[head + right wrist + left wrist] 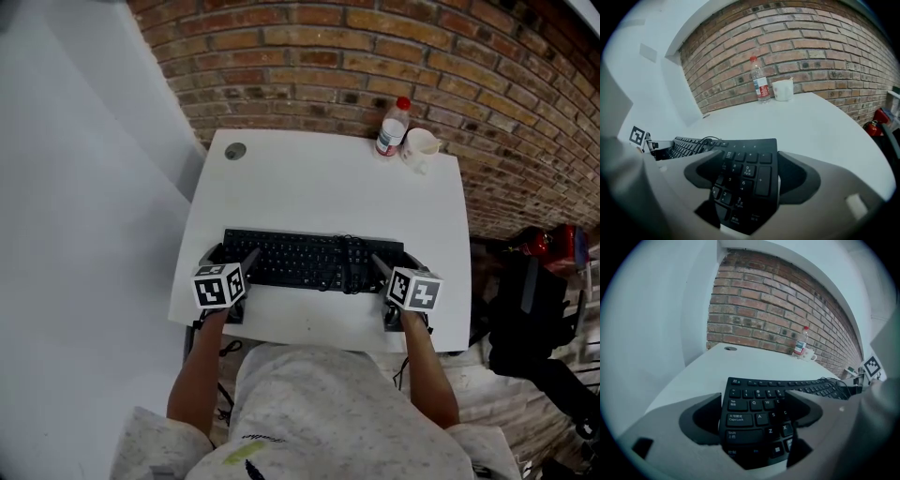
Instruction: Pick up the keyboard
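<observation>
A black keyboard (300,258) (759,394) (750,159) lies across the front of the white table (309,178), its cable coiled on the keys (349,262). My left gripper (232,258) (754,416) straddles the keyboard's left end: one pad sits against the end edge, the other rests on the letter keys. My right gripper (394,265) (745,176) holds the right end the same way, with one pad on the number keys and one at the end edge. The keyboard's underside is hidden, so I cannot tell whether it still touches the table.
A water bottle (392,127) and a white mug (419,147) stand at the table's back right, against the brick wall. A round cable hole (234,150) is at the back left. A black bag (530,309) sits on the floor to the right.
</observation>
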A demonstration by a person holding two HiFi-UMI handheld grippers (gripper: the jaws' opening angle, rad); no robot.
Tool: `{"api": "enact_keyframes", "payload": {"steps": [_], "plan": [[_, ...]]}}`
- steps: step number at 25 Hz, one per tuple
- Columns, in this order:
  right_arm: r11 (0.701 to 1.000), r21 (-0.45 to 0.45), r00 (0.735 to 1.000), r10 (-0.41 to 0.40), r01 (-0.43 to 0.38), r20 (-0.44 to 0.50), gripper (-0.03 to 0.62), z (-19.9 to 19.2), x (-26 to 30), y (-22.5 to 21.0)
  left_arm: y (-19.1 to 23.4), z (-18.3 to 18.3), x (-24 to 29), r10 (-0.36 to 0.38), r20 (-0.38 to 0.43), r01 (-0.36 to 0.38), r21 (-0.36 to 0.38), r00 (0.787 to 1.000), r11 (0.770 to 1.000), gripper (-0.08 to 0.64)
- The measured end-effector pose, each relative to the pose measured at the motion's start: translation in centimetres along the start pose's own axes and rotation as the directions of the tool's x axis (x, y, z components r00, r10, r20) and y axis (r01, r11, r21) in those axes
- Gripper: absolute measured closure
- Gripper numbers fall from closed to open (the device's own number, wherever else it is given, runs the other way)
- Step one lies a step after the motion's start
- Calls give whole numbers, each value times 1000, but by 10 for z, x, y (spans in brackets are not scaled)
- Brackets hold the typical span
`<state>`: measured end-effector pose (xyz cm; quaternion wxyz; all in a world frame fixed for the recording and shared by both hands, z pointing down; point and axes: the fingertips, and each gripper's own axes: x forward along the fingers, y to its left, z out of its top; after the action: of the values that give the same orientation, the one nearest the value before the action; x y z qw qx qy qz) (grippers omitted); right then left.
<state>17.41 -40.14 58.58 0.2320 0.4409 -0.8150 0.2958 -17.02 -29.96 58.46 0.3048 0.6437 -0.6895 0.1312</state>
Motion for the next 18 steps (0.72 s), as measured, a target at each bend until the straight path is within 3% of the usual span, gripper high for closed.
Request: {"api": "enact_keyframes", "payload": {"steps": [9,18], "plan": [[1000,-15,997,-6,8,77,218,28,-21,15,-3,35,-19,-20,85,18,26,996,1000,144],[999,-51,975,-4,15,222,218,75,-62,52,0,94,-61,-60,217,46,69,974,997,147]]}}
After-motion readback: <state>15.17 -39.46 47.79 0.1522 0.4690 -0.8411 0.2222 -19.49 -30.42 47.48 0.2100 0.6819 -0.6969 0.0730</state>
